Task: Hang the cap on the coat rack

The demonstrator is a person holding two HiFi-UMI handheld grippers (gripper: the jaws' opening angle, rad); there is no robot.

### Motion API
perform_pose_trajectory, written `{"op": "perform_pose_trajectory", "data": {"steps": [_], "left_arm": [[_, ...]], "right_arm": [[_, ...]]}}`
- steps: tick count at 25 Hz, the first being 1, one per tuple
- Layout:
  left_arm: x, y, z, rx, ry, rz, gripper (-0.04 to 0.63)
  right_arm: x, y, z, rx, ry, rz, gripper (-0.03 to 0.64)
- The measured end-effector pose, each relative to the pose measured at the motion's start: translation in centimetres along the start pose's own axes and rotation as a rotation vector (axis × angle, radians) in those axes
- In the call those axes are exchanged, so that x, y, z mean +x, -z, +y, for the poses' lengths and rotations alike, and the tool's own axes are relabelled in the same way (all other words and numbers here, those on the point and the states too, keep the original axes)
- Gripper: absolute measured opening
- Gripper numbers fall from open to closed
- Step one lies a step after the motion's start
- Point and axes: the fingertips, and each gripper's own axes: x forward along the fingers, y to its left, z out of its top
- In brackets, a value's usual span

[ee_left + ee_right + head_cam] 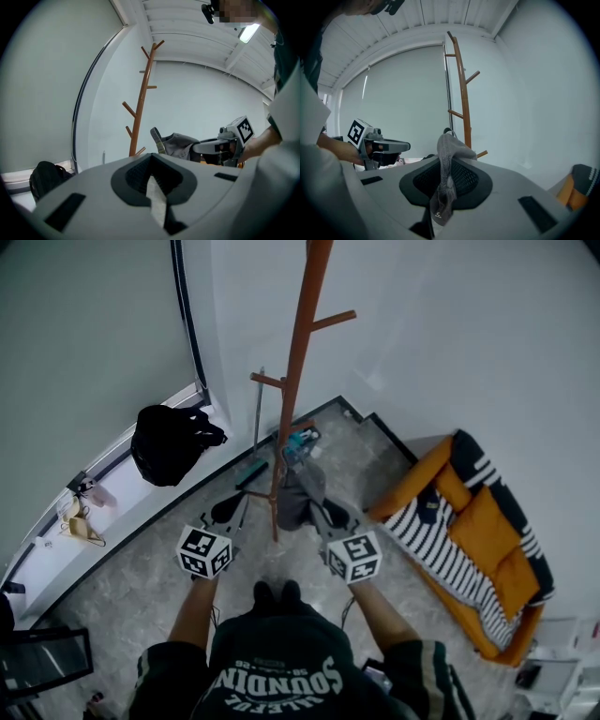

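A brown wooden coat rack (pixel 298 352) with short side pegs stands straight ahead, close to the corner of the room. The grey cap (pixel 298 495) hangs just right of the pole, low down, with my right gripper (pixel 321 514) shut on its fabric. In the right gripper view the cap (pixel 449 154) is pinched between the jaws (pixel 446 165), with the coat rack (pixel 464 103) beyond it. My left gripper (pixel 228 509) is left of the pole, its jaws (pixel 151 176) shut and holding nothing. From there the cap (pixel 180 144) and the coat rack (pixel 140 112) show ahead.
A black bag (pixel 169 442) lies on the window sill at the left. An orange sofa (pixel 469 521) with a striped blanket stands at the right. A long-handled tool (pixel 256 423) and a teal object (pixel 302 439) are against the wall behind the rack.
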Motion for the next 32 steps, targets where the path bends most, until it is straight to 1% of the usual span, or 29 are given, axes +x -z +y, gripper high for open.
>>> {"op": "perform_pose_trajectory", "data": {"steps": [3,8,16,22,27,32], "left_arm": [[0.6,-0.1,0.2,-0.003,-0.005,0.005,0.000],[1.5,0.3,-0.1,0.000,-0.006,0.020,0.000],[2.5,3.0,-1.5,-0.012,0.011,0.074,0.000],[2.5,5.6,-1.2,-0.032,0.005,0.116,0.000],[3.0,6.6,-0.8,-0.049,0.002,0.125,0.000],[4.1,7.2,-1.6,-0.052,0.012,0.131,0.000]], "right_arm": [[0.3,0.3,-0.2,0.003,-0.013,0.011,0.046],[0.4,1.0,-1.2,0.003,-0.009,0.000,0.046],[-0.2,3.0,-1.8,0.035,0.000,0.020,0.046],[-0.5,5.8,-1.2,0.060,-0.006,0.075,0.046],[-0.4,7.6,-1.4,0.058,0.004,0.106,0.046],[0.1,9.6,-1.8,0.069,0.021,0.145,0.046]]}}
